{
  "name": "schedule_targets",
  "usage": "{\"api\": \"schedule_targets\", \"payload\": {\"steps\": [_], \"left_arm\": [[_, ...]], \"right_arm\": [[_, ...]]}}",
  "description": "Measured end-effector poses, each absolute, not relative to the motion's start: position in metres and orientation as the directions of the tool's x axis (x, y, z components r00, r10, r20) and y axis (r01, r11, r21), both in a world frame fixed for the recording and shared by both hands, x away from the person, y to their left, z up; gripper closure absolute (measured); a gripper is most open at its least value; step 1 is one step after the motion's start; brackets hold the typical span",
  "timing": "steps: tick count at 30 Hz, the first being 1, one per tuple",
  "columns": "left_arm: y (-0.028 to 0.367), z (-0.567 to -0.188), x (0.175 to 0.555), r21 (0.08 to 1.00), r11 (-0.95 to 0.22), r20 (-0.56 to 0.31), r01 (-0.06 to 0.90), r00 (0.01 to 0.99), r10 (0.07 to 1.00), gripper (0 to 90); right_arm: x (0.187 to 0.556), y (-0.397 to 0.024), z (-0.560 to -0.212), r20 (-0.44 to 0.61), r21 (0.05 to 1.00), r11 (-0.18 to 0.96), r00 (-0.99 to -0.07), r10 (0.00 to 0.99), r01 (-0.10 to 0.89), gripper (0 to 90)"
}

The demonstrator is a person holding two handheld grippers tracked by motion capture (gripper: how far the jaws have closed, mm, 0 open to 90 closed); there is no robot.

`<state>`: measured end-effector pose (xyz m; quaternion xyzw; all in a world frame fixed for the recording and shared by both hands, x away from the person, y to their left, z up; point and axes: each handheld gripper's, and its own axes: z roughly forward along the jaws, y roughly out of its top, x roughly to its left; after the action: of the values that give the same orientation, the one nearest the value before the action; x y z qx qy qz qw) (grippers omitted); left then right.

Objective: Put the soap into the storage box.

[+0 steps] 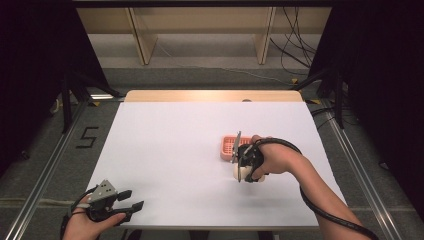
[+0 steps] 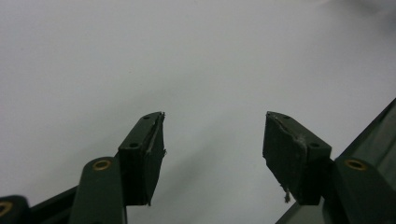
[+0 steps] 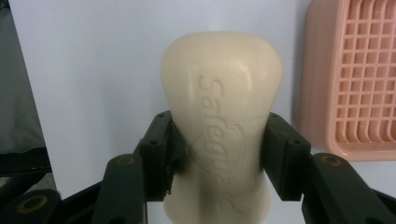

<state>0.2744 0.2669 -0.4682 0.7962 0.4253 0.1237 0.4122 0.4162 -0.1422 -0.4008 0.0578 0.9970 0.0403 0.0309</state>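
Observation:
A cream bar of soap [image 3: 222, 112] with embossed lettering sits between the black jaws of my right gripper [image 3: 219, 154], which is shut on its narrow waist. In the high view the right gripper [image 1: 242, 167] holds the soap [image 1: 237, 171] just over the white table, right beside the near edge of a pink slatted soap dish [image 1: 228, 146]. That dish [image 3: 355, 79] fills the right side of the right gripper view. My left gripper [image 1: 127, 200] rests near the table's front left corner, open, with nothing between its jaws [image 2: 212, 144].
The white table top [image 1: 170, 150] spreads wide to the left of the dish. Beyond its far wooden edge [image 1: 215, 95] are shelf legs and loose cables on the floor. Metal rails run along both sides of the table.

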Motion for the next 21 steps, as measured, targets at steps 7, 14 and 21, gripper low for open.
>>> {"api": "schedule_targets", "payload": {"steps": [7,14,21], "left_arm": [[0.2666,-0.4682,0.2745,0.771,-0.302,-0.137,0.561,0.609,0.781,38.1],[0.2669,-0.4678,0.2745,0.764,-0.325,-0.119,0.558,0.617,0.778,38.1],[0.2666,-0.4678,0.2745,0.764,-0.317,-0.129,0.562,0.614,0.779,38.1]], "right_arm": [[0.4191,-0.1401,-0.3976,-0.069,0.075,0.990,-0.990,0.125,0.120,50.6],[0.4216,-0.1385,-0.3949,-0.064,0.079,0.989,-0.990,0.129,0.124,50.6],[0.4240,-0.1369,-0.3924,-0.070,0.079,0.988,-0.988,0.138,0.133,50.5]]}}
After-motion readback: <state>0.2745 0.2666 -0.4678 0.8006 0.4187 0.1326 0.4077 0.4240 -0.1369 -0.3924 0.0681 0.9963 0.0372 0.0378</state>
